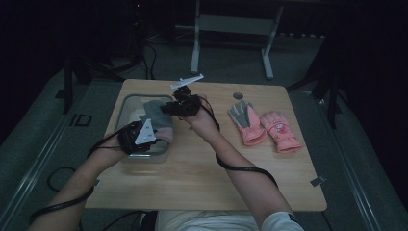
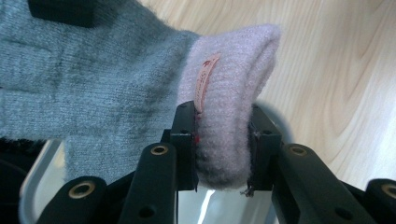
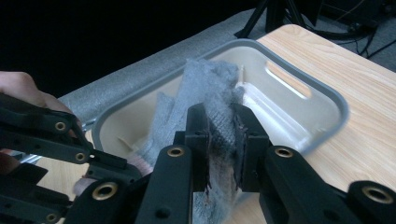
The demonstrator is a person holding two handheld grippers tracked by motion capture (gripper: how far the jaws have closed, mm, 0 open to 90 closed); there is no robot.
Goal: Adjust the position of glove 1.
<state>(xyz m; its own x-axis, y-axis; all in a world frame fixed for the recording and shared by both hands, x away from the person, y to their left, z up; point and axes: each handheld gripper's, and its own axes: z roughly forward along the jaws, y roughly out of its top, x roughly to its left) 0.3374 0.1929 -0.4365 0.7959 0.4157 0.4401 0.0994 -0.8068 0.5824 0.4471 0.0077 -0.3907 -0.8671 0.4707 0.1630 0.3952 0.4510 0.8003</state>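
Note:
A grey knit glove (image 1: 153,111) with a pale pink cuff (image 1: 165,134) hangs stretched between both grippers over a grey bin (image 1: 126,103) at the table's left. My left gripper (image 1: 161,135) is shut on the pink cuff (image 2: 233,70); in its own view the left gripper (image 2: 223,114) squeezes the cuff from both sides, and the grey knit (image 2: 93,79) spreads to the left. My right gripper (image 1: 164,109) is shut on the glove's grey finger end. In its view the right gripper (image 3: 220,114) pinches the grey knit (image 3: 205,84) above the bin (image 3: 322,88).
Two more gloves lie on the table's right half: one with a grey palm and pink cuff (image 1: 246,120), one all pink (image 1: 280,131). A round hole (image 1: 237,96) sits near the far edge. Bare wood lies in front of the bin (image 1: 192,178).

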